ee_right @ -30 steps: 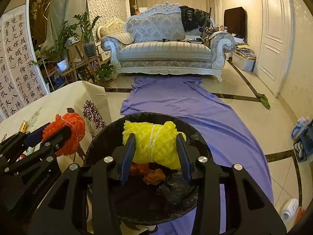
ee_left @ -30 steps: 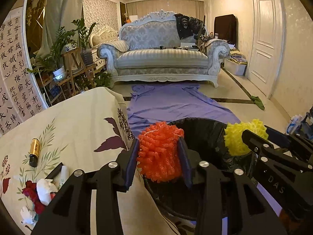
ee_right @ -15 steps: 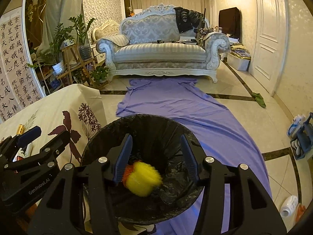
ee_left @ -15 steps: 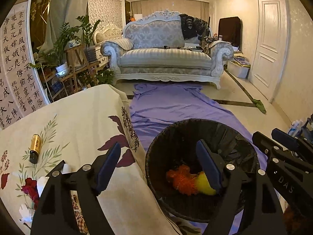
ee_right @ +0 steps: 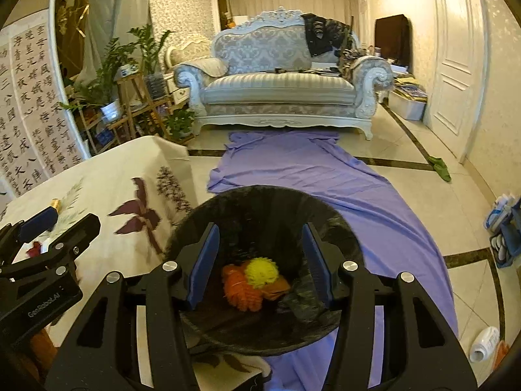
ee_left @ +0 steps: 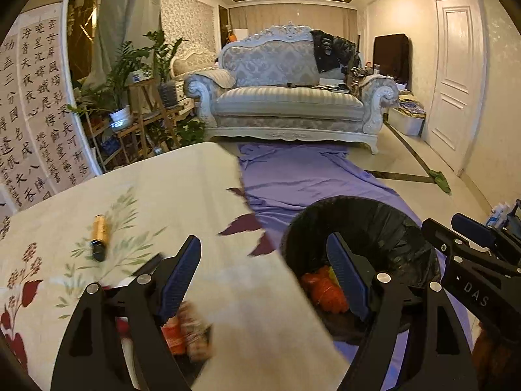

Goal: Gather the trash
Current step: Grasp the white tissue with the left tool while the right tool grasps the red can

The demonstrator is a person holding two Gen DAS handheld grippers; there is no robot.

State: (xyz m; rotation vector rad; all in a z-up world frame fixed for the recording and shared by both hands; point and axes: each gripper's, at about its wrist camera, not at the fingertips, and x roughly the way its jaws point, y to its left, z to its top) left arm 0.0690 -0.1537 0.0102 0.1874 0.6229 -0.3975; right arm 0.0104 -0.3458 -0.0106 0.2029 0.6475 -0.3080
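A round bin with a black liner (ee_right: 260, 195) stands on the floor beside the table. Inside lie an orange mesh ball (ee_right: 239, 288) and a yellow mesh ball (ee_right: 261, 268). My right gripper (ee_right: 259, 262) is open and empty above the bin. My left gripper (ee_left: 263, 265) is open and empty, over the table edge (ee_left: 276, 293) beside the bin (ee_left: 374, 205); the orange ball (ee_left: 322, 290) shows in it. Blurred orange-and-white trash (ee_left: 185, 332) lies on the table under my left finger. A gold and black battery (ee_left: 98, 236) lies further left.
The table wears a cream floral cloth (ee_right: 114, 179). A purple sheet (ee_right: 309, 169) runs across the floor to a grey sofa (ee_right: 280, 91). Plant stands (ee_right: 130, 97) are at the left. A white bottle (ee_right: 485, 342) and a blue rack (ee_right: 504, 228) lie at the right.
Both grippers opened and dropped their mesh balls, orange from the left and yellow from the right, into the bin. My left gripper has since moved left over the table.
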